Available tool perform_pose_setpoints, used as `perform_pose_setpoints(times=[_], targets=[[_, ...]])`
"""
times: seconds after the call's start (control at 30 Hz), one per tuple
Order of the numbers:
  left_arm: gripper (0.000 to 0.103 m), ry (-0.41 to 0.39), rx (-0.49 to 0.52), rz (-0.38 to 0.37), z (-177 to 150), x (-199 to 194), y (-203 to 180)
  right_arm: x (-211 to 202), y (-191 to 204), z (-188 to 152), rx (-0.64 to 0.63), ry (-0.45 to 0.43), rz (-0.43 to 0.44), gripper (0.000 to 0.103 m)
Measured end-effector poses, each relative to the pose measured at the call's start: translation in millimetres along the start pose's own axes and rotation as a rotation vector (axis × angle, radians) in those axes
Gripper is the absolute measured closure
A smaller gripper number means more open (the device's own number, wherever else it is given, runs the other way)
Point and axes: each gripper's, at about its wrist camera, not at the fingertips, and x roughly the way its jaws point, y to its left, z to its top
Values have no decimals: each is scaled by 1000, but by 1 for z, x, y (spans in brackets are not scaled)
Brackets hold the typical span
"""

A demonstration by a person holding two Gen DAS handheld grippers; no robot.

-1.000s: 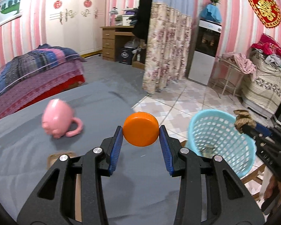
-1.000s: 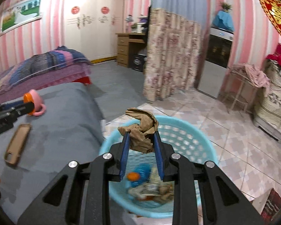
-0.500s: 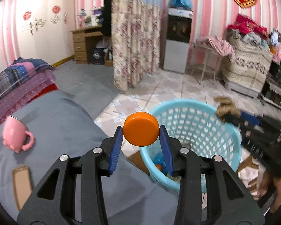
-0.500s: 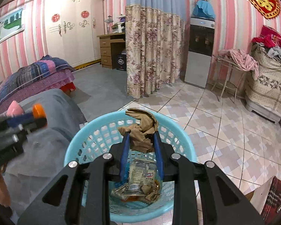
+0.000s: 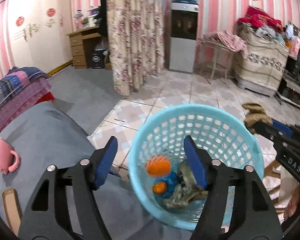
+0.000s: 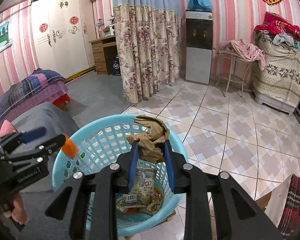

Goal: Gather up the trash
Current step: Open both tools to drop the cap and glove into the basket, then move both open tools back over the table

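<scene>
While left claw (image 5: 151,160) opens, right claw (image 6: 151,161) pinches brown wad (image 6: 153,140) over basket (image 6: 102,124).

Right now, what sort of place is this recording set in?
Most likely a bedroom or living room in a home. A bed with a patchwork quilt stands at left, a white wardrobe lines the striped wall, and a water dispenser stands beside a floral curtain.
</scene>
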Motion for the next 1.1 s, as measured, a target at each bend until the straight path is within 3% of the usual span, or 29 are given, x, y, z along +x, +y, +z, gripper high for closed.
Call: perform_pose_setpoints(times=[0.07, 0.23, 0.6, 0.7, 0.73, 0.77, 0.97, 1.1], targets=[[33, 0, -13, 24, 0, -3, 10, 1, 0, -1, 3, -2, 3, 77], [13, -54, -62, 99, -1, -26, 37, 6, 14, -5, -11, 10, -8, 77], [8, -78, -138, 163, -5, -43, 73, 25, 37, -13, -11, 45, -28, 73], [8, -72, -148, 162, -7, -42, 75, 31, 38, -14, 10, 66, -12, 53], [8, -71, -144, 164, -8, -42, 74, 31, 39, -14, 9, 61, -16, 35], [7, -72, -138, 169, -9, -42, 73, 29, 40, -14, 4, 48, -20, 26], [6, -79, -118, 182, -12, -45, 69, 24, 44, -15, 0, 15, -29, 8], [6, -72, -126, 194, -20, -52, 76, 22, 44, -15, -6, -4, -43, 5]])
